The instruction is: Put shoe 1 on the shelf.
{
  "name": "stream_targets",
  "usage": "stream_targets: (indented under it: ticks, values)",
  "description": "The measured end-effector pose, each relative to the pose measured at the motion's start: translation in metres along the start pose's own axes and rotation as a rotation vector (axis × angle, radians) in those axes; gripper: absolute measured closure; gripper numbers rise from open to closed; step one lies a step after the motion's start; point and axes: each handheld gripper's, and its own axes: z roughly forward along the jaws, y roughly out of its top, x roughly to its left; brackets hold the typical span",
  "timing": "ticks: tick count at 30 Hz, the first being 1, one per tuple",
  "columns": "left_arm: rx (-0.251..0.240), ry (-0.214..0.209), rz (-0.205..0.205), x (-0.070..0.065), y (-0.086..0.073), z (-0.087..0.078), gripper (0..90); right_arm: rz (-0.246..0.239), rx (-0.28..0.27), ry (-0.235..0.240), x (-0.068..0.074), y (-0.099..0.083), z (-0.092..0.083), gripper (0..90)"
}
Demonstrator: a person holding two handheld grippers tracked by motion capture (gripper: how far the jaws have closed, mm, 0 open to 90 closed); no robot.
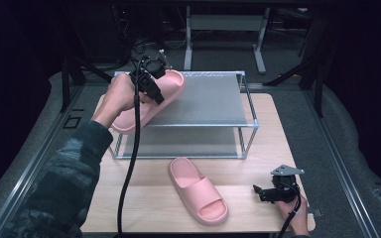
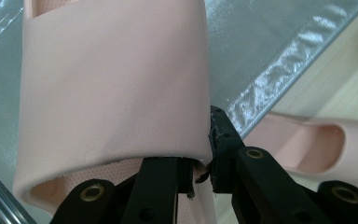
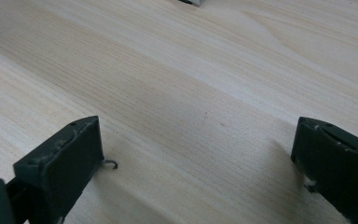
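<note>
Right tongs (image 3: 200, 158) gape wide, low over bare wooden table (image 3: 191, 70)

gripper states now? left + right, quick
Left gripper: shut on the pink slipper, held over the metal rack.
Right gripper: open, nothing between its jaws, low over the wooden table.

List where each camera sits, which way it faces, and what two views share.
High view: above the table's near edge, facing forward and down on the rack; both forearms show.
Left gripper view: on the left gripper, clamped on the held slipper.
Right gripper view: on the right gripper, facing bare table.
Shared: high and left gripper views show the lying slipper.
</note>
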Motion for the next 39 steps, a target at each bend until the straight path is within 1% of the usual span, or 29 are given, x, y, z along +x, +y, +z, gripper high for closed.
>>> stream_targets:
  ticks: [4, 5, 6, 7, 8, 10, 11, 12, 13, 14, 15, 17, 19, 20, 23, 24, 25, 26, 27, 28, 29, 30, 31, 32, 33, 35, 36, 37, 39]
  values:
    - [0.011, 0.008, -0.073, 0.006, 0.009, 0.006, 83.4, 0.000, 0.000, 0.000, 0.000, 0.000, 0.000, 1.6]
    - [0.014, 0.010, -0.099, 0.007, 0.011, 0.008, 83.4, -0.001, 0.000, 0.002, 0.000, 0.000, 0.000, 1.6]
    - [0.018, 0.010, -0.110, 0.008, 0.013, 0.010, 83.4, -0.001, 0.000, 0.002, 0.000, 0.000, 0.000, 1.6]
    - [0.017, 0.012, -0.134, 0.009, 0.015, 0.012, 83.4, 0.000, 0.000, 0.001, 0.000, 0.000, 0.000, 1.6]
    - [0.019, 0.019, -0.149, 0.010, 0.017, 0.015, 83.3, 0.000, -0.006, 0.011, 0.000, 0.000, 0.000, 1.6]
    - [0.031, 0.027, -0.179, 0.011, 0.022, 0.019, 83.3, -0.001, 0.001, 0.001, 0.000, 0.000, 0.000, 1.6]
    - [0.030, 0.025, -0.199, 0.012, 0.024, 0.022, 83.3, -0.002, 0.000, 0.001, 0.000, 0.000, 0.000, 1.6]
    - [0.036, 0.020, -0.232, 0.015, 0.028, 0.027, 83.2, -0.001, -0.006, 0.011, 0.000, 0.000, 0.000, 1.6]
    - [0.036, 0.020, -0.232, 0.015, 0.028, 0.027, 83.2, -0.001, -0.006, 0.012, 0.000, 0.000, 0.000, 1.6]
    - [0.041, 0.029, -0.261, 0.018, 0.031, 0.033, 83.2, -0.001, 0.001, 0.002, 0.000, 0.000, 0.000, 1.6]
    - [0.041, 0.029, -0.261, 0.018, 0.031, 0.033, 83.1, -0.001, 0.001, 0.002, 0.000, 0.000, 0.000, 1.7]
    - [0.046, 0.039, -0.284, 0.019, 0.033, 0.040, 83.0, -0.001, 0.000, 0.002, 0.000, 0.000, 0.000, 1.7]
    - [0.047, 0.051, -0.296, 0.019, 0.036, 0.046, 82.8, -0.002, 0.000, 0.003, 0.000, 0.000, 0.000, 1.7]
    - [0.033, 0.051, -0.306, 0.020, 0.038, 0.051, 82.6, -0.002, 0.000, 0.003, 0.000, 0.000, 0.000, 1.7]
    - [0.024, 0.045, -0.311, 0.022, 0.038, 0.055, 81.9, -0.001, -0.002, 0.003, 0.000, 0.000, 0.000, 2.0]
    - [0.019, 0.041, -0.302, 0.023, 0.036, 0.059, 79.5, -0.002, -0.002, 0.003, 0.000, 0.000, 0.000, 2.1]
    - [0.019, 0.041, -0.302, 0.023, 0.036, 0.059, 76.9, -0.002, -0.002, 0.003, 0.000, 0.000, 0.000, 2.1]
    - [0.011, 0.034, -0.295, 0.023, 0.035, 0.060, 76.9, -0.002, -0.003, 0.003, 0.000, 0.000, 0.000, 2.1]
    - [0.007, 0.012, -0.282, 0.023, 0.033, 0.058, 71.3, -0.002, -0.003, 0.004, 0.000, 0.000, 0.000, 2.1]
    - [-0.008, -0.009, -0.263, 0.021, 0.032, 0.055, 67.0, -0.002, -0.003, 0.004, 0.000, 0.000, 0.000, 2.1]
    - [-0.027, -0.013, -0.239, 0.018, 0.030, 0.051, 63.2, -0.002, -0.003, 0.004, 0.000, 0.000, 0.000, 2.2]
    - [-0.042, -0.010, -0.226, 0.015, 0.029, 0.046, 59.3, -0.002, -0.003, 0.004, 0.000, 0.000, 0.000, 2.2]
    - [-0.046, -0.005, -0.206, 0.014, 0.027, 0.041, 59.3, -0.002, -0.003, 0.004, 0.000, 0.000, 0.000, 2.2]
    - [-0.072, 0.020, -0.189, 0.013, 0.021, 0.029, 57.1, 0.000, -0.005, 0.004, 0.000, 0.000, 0.000, 2.1]
    - [-0.072, 0.020, -0.189, 0.013, 0.021, 0.029, 56.3, 0.000, -0.005, 0.004, 0.000, 0.000, 0.000, 2.1]
    - [-0.085, 0.046, -0.179, 0.017, 0.015, 0.019, 55.4, 0.000, -0.004, 0.004, 0.000, 0.000, 0.000, 2.1]
    - [-0.094, 0.059, -0.180, 0.023, 0.007, 0.010, 54.2, 0.000, -0.005, 0.003, 0.001, 0.000, 0.000, 2.1]
    - [-0.094, 0.059, -0.180, 0.023, 0.007, 0.010, 53.9, 0.000, -0.005, 0.003, 0.001, 0.000, 0.000, 2.1]
    - [-0.099, 0.079, -0.191, 0.031, -0.001, 0.006, 53.8, 0.000, -0.005, 0.004, 0.000, 0.000, 0.000, 2.1]
